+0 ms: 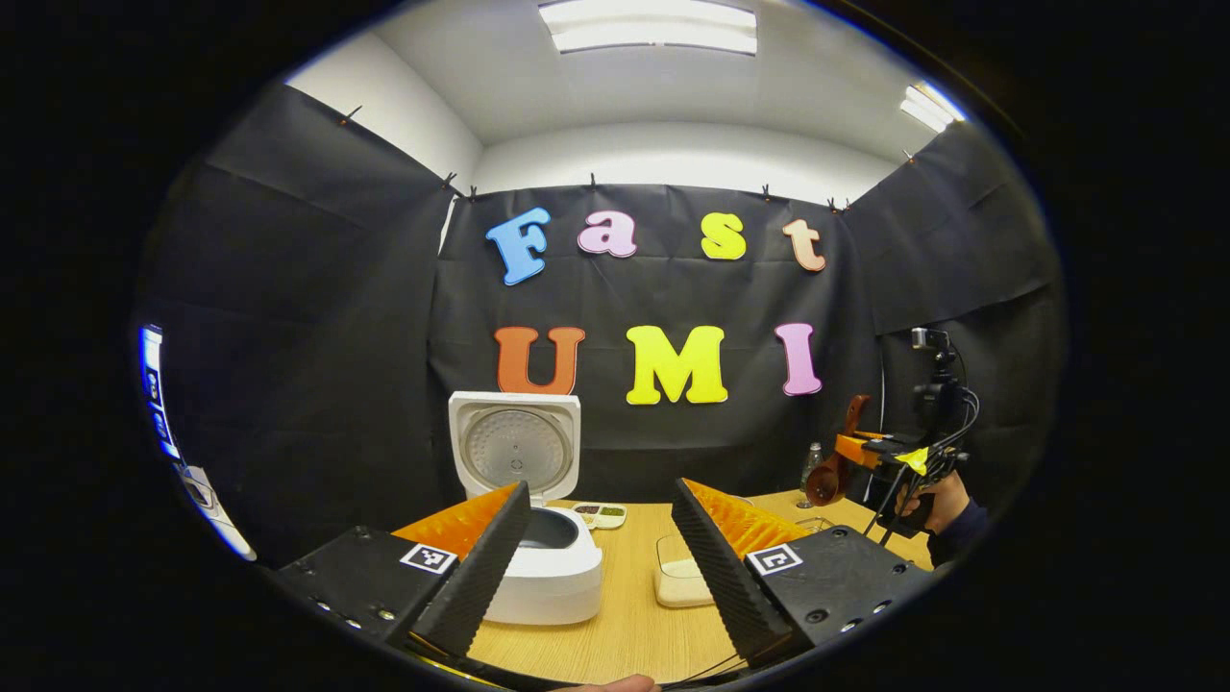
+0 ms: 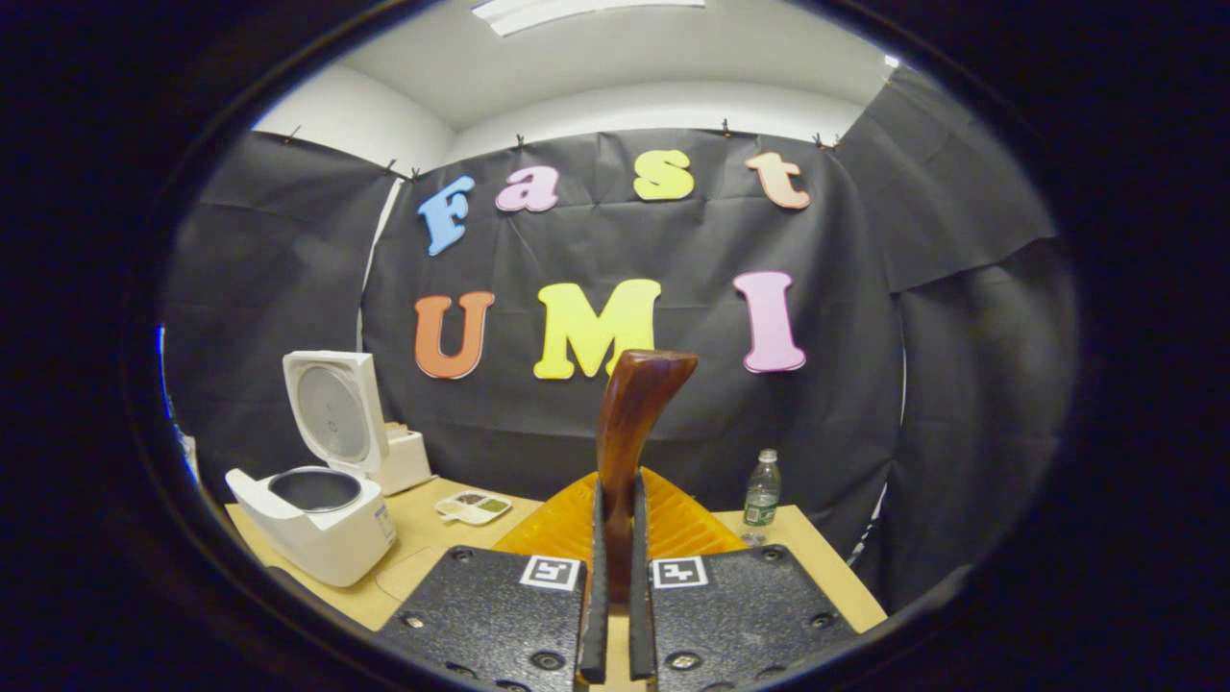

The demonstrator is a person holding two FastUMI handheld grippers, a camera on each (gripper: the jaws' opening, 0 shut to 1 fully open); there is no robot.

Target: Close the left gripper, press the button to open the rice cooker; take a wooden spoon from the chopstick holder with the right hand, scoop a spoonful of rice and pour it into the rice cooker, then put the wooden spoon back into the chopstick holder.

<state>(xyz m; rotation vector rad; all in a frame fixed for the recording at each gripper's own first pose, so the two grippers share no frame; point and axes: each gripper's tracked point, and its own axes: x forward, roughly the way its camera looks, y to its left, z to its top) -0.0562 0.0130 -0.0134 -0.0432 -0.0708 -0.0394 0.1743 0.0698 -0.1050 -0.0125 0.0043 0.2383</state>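
Note:
The white rice cooker (image 1: 548,577) stands on the wooden table (image 1: 625,634) with its lid (image 1: 516,447) raised upright and the empty inner pot showing. My left gripper (image 1: 601,485) is open, fingers spread wide, just in front of the cooker and holding nothing. Off to the right, a hand (image 1: 937,505) holds my right gripper (image 1: 850,452) above the table, shut on a brown wooden spoon (image 1: 828,476). In the right gripper view, the spoon (image 2: 629,423) sticks up from between the fingers of the right gripper (image 2: 618,500). The rice cooker (image 2: 322,524) sits far left of it, lid up.
A small compartment tray (image 1: 601,515) lies behind the cooker, also seen as the tray (image 2: 473,506) at mid table. A shallow white dish (image 1: 680,581) sits between my left fingers. A plastic bottle (image 2: 762,488) stands at the back right. A white box (image 2: 408,459) sits behind the cooker.

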